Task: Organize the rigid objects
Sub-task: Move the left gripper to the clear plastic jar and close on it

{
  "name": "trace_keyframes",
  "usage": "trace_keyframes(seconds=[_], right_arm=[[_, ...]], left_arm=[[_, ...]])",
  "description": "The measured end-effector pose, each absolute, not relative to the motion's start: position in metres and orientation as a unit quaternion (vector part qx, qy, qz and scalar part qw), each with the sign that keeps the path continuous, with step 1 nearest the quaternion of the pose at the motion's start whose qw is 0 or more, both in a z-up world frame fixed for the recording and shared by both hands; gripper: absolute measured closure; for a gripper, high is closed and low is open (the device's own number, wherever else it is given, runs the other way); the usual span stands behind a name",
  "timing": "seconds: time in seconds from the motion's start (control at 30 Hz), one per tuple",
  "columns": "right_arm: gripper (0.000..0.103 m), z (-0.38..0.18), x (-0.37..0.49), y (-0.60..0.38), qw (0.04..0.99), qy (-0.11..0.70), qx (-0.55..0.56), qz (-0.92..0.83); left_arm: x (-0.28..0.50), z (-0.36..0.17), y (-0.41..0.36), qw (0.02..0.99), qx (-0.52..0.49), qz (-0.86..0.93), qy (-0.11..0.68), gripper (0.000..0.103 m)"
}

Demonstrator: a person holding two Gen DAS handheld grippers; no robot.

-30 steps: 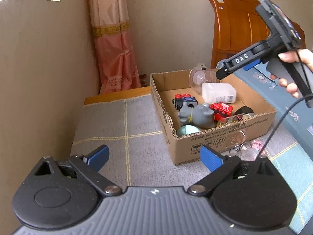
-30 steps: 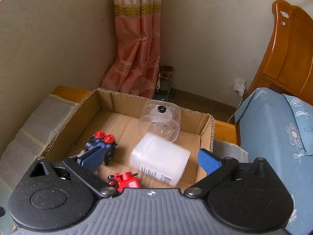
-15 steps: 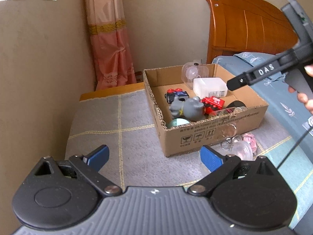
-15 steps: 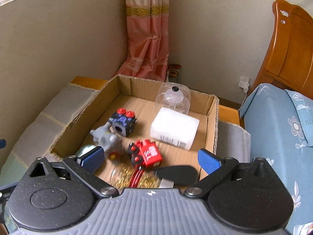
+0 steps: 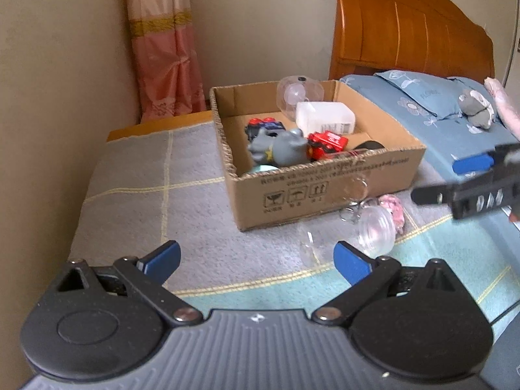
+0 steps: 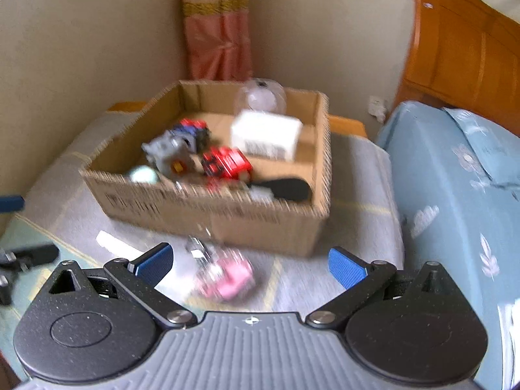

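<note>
Cardboard box (image 6: 208,214) seen on grey blanket (image 5: 136,175), toys inside. Pink object (image 6: 227,279) left outside, just beside box's near wall, directly ahead between right gripper (image 6: 250,263) fingers, spread wide, empty. Left gripper (image 5: 256,260) likewise wide, empty, farther off.

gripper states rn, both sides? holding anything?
Left gripper: open, empty, above the grey checked blanket.
Right gripper: open, empty, in front of the brown cardboard box.
</note>
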State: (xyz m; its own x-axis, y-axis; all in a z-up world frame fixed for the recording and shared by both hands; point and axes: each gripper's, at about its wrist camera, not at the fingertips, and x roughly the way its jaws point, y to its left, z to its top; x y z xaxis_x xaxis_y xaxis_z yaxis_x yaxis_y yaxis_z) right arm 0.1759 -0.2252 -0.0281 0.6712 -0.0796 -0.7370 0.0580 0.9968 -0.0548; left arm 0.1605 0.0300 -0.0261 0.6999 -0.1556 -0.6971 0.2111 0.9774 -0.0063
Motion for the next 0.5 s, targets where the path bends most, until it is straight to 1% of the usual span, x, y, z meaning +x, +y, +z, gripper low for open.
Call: trace_keyframes(seconds=[0.23, 0.37, 0.5], right_arm=[[0.0, -0.072, 0.158, -0.232, 0.899, 0.429, -0.008, -0.087], [0.0, -0.086, 0.15, -0.236, 0.894, 0.439, 0.001, -0.091], [0.0, -0.093, 0.143, -0.237, 0.894, 0.441, 0.01, -0.079]], left_arm=[[0.156, -0.033, 0.001, 0.915, 0.068, -0.118, 0.38, 0.003], [0.153, -0.036, -0.021, 0.911, 0.092, -0.134, 0.378, 0.003], [0.16, -0.041, -0.039, 0.907, 0.097, -0.15, 0.382, 0.003]])
